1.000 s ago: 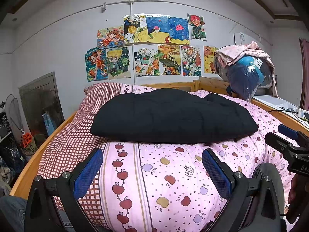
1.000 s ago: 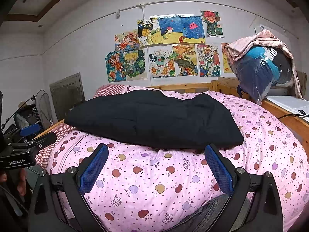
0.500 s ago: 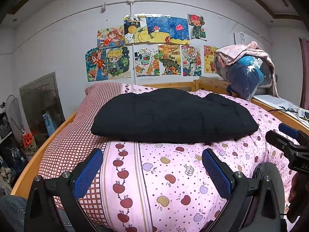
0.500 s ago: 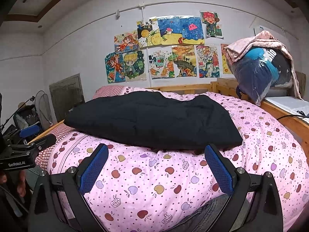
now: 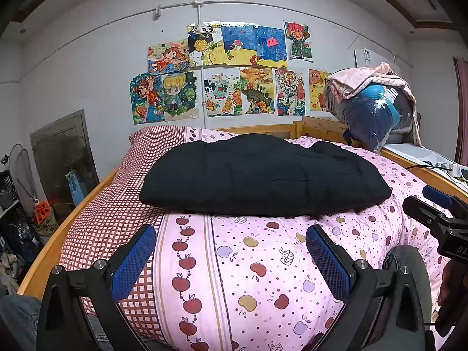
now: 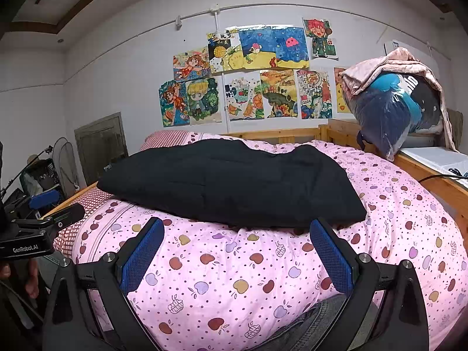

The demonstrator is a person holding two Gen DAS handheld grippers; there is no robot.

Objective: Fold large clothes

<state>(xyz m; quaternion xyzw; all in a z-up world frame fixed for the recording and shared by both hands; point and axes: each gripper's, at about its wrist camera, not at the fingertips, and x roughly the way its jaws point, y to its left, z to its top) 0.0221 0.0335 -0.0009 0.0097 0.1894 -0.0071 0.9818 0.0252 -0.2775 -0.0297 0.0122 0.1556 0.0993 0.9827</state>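
A large black padded garment (image 5: 263,175) lies flat across the pink apple-print quilt (image 5: 263,257) on the bed. It also shows in the right wrist view (image 6: 234,184). My left gripper (image 5: 231,251) is open and empty, held short of the garment's near edge. My right gripper (image 6: 237,248) is open and empty, also just short of that edge. The right gripper shows at the right edge of the left wrist view (image 5: 438,213). The left gripper shows at the left edge of the right wrist view (image 6: 44,219).
The bed has a wooden frame (image 5: 73,219) and a red checked sheet (image 5: 117,213) on its left side. A plastic bag of bedding (image 5: 374,111) stands at the back right. Clutter and crates (image 5: 17,213) fill the floor at left. Drawings (image 5: 228,70) cover the wall.
Both grippers have barely moved; the right wrist view has shifted very slightly. The garment lies as before.
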